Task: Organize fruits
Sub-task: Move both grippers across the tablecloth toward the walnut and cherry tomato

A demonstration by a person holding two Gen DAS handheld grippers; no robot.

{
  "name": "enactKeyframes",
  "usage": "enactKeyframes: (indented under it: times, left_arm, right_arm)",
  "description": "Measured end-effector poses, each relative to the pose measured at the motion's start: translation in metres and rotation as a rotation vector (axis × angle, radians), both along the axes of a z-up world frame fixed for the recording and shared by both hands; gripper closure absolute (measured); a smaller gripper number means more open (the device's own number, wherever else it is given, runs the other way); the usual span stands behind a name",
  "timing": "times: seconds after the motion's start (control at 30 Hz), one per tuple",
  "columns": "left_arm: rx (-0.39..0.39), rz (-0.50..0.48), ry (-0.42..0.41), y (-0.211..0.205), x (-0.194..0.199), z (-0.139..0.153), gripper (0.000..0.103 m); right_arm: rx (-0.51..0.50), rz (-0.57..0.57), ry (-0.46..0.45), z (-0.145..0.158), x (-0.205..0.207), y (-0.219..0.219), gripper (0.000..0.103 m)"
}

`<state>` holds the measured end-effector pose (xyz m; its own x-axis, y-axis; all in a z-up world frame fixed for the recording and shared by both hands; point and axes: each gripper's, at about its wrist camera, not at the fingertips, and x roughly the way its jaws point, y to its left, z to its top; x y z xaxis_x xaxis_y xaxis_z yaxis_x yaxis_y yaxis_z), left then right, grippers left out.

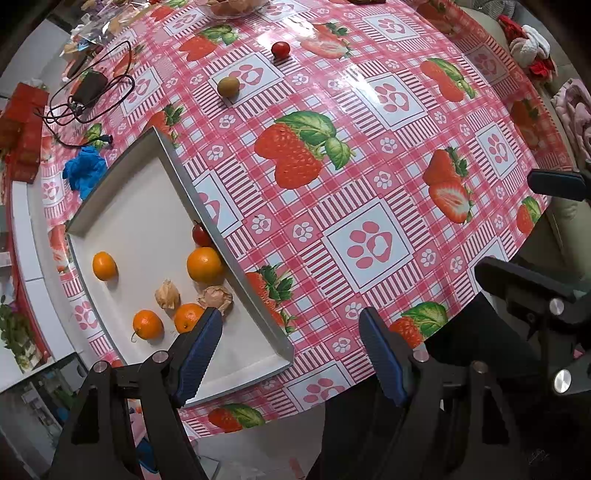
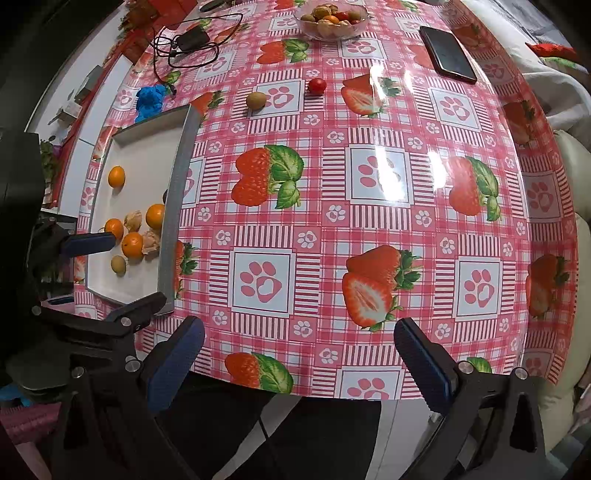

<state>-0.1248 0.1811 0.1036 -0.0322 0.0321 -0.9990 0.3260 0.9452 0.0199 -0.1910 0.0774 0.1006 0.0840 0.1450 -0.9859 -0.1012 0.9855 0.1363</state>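
Left hand-held gripper (image 1: 291,325): blue-padded fingers spread apart, nothing between them, poised over the near right corner of the shallow white rectangular tray (image 1: 140,206). Right hand-held gripper (image 2: 299,332): fingers likewise apart and empty, above the near edge of the bench (image 2: 369,229), which wears a glossy pink checked oilcloth printed with strawberries and paw marks.

Tray sits at 9 o'clock on the bench in the right wrist view. Contents:
- four small round oranges (image 1: 104,266)
- two papery tan husked fruits (image 1: 168,294), touching or just beside the oranges
- one small dark-red round fruit (image 1: 201,234) against the right rim
- one small yellowish-brown round fruit (image 2: 118,264) at the near end, seen in the right wrist view only

Loose on the oilcloth, toward 12 o'clock, well apart from the tray:
- one brownish-green oval fruit (image 2: 256,100)
- one small red cherry tomato (image 2: 317,85), to its right

Farther at 12 o'clock: clear glass bowl of mixed fruit (image 2: 330,22). At 1 o'clock: black smartphone lying flat (image 2: 447,55). At 11 o'clock: black adapter with coiled cable (image 2: 192,38); crumpled blue glove (image 2: 149,98) just beyond the tray's far end.
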Motion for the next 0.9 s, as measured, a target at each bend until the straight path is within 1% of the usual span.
enactKeyframes:
  times: [0.43, 0.47, 0.5, 0.9]
  left_arm:
    - [-0.005, 0.019, 0.025, 0.002, 0.002, -0.011, 0.023]
    - [-0.008, 0.02, 0.022, 0.001, 0.002, -0.012, 0.023]
    - [-0.02, 0.018, -0.006, 0.001, 0.002, -0.012, 0.023]
    - [-0.03, 0.037, 0.017, -0.002, 0.011, -0.02, 0.023]
  right_arm:
    - [0.001, 0.005, 0.034, -0.01, 0.006, -0.002, 0.0]
    - [0.001, 0.004, 0.037, -0.011, 0.007, -0.003, 0.0]
    - [0.001, 0.004, 0.042, -0.012, 0.007, -0.003, 0.0]
    - [-0.007, -0.006, 0.084, -0.022, 0.016, -0.016, 0.0]
